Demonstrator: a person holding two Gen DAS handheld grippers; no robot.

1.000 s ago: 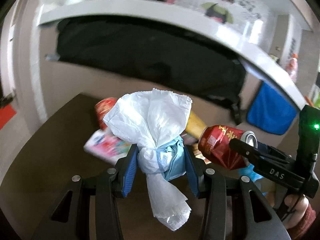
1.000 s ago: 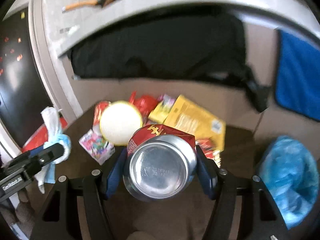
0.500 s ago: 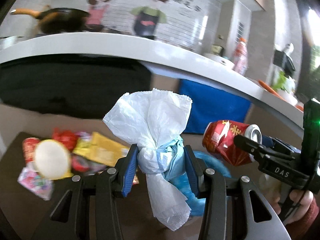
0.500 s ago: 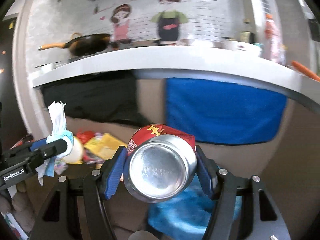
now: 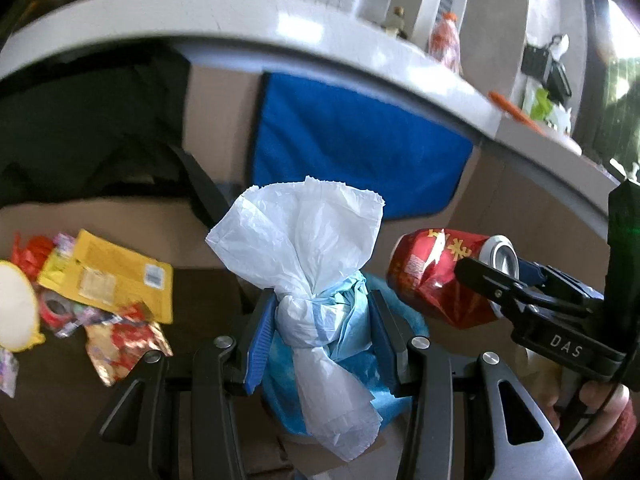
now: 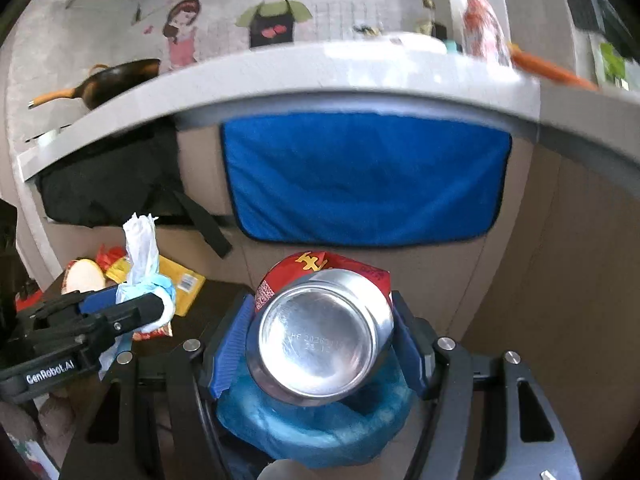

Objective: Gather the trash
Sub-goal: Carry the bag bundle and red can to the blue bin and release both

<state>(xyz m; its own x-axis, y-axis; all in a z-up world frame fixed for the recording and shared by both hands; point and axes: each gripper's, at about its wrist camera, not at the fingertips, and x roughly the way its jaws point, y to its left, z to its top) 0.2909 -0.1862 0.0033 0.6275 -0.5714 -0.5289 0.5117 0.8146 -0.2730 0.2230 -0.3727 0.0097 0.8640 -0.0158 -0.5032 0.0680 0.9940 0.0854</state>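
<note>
Left claw [image 5: 324,340] grips a knotted white bag [image 5: 308,256]; right claw [image 6: 320,344] clamps a crushed red can [image 6: 320,336] above a blue-lined bin [image 6: 316,428].

Can [image 6: 320,344]: shiny bare metal base, dented red printed wall. Crinkled thin white plastic bag [image 5: 308,248] seen left of can; matt blue cloth [image 6: 360,176] behind it.

Clamps a dented red can [image 6: 320,344] between blue pads [image 6: 228,354] of the right gripper [image 6: 320,348], silver base toward the lens, low centre. Hangs over a blue bin bag [image 6: 316,432] beneath. At left, left gripper [image 6: 132,308] squeezing a knotted white bag [image 6: 140,248]. Behind it, wrappers [image 6: 180,280] on a dark table [image 6: 216,292]. Upper frame: counter [image 6: 280,80], blue cloth [image 6: 360,176].
</note>
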